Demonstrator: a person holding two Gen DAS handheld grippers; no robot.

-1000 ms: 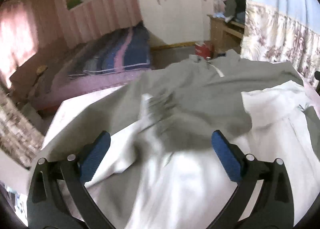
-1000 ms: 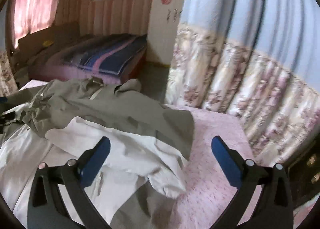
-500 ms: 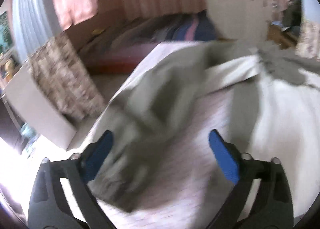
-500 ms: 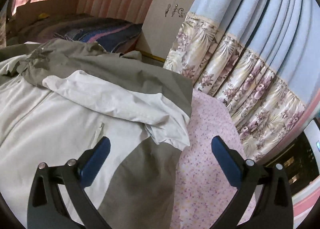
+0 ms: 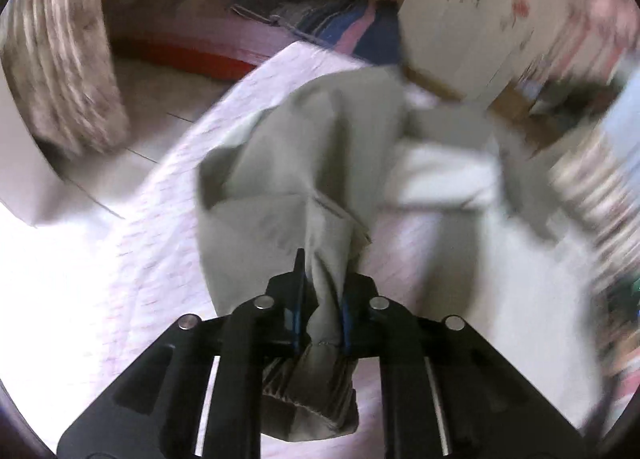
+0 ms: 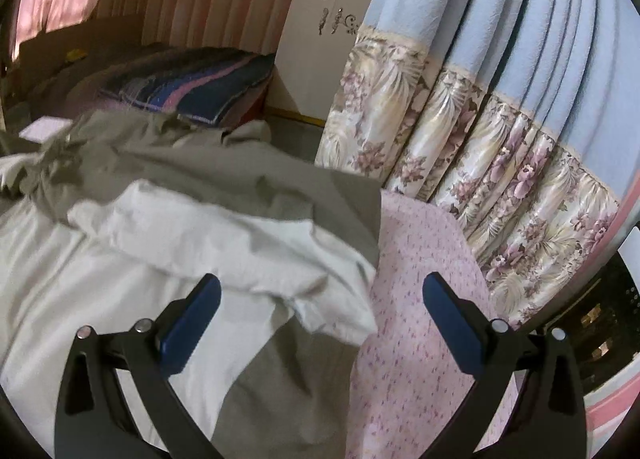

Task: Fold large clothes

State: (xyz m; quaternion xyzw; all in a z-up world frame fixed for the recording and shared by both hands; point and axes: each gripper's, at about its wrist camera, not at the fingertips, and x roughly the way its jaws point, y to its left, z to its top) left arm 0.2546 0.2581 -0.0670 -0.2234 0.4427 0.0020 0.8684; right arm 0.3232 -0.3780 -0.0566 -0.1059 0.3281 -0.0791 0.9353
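A large grey-green and white jacket (image 6: 160, 227) lies spread on a pink flowered sheet (image 6: 416, 299). In the left wrist view my left gripper (image 5: 320, 299) is shut on the jacket's grey sleeve (image 5: 304, 163); the elastic cuff (image 5: 312, 407) hangs out below the jaws. The view is blurred by motion. My right gripper (image 6: 320, 319) is open and empty, hovering over the jacket's white folded sleeve (image 6: 248, 251) near its right edge.
A blue and floral curtain (image 6: 500, 139) hangs close on the right. A bed with a striped blanket (image 6: 192, 83) stands behind. The sheet's left edge (image 5: 168, 163) drops to a tiled floor (image 5: 152, 99).
My left gripper swung to the jacket's left side and shut on the grey sleeve. My right gripper drifted slightly over the right sleeve and stays open.
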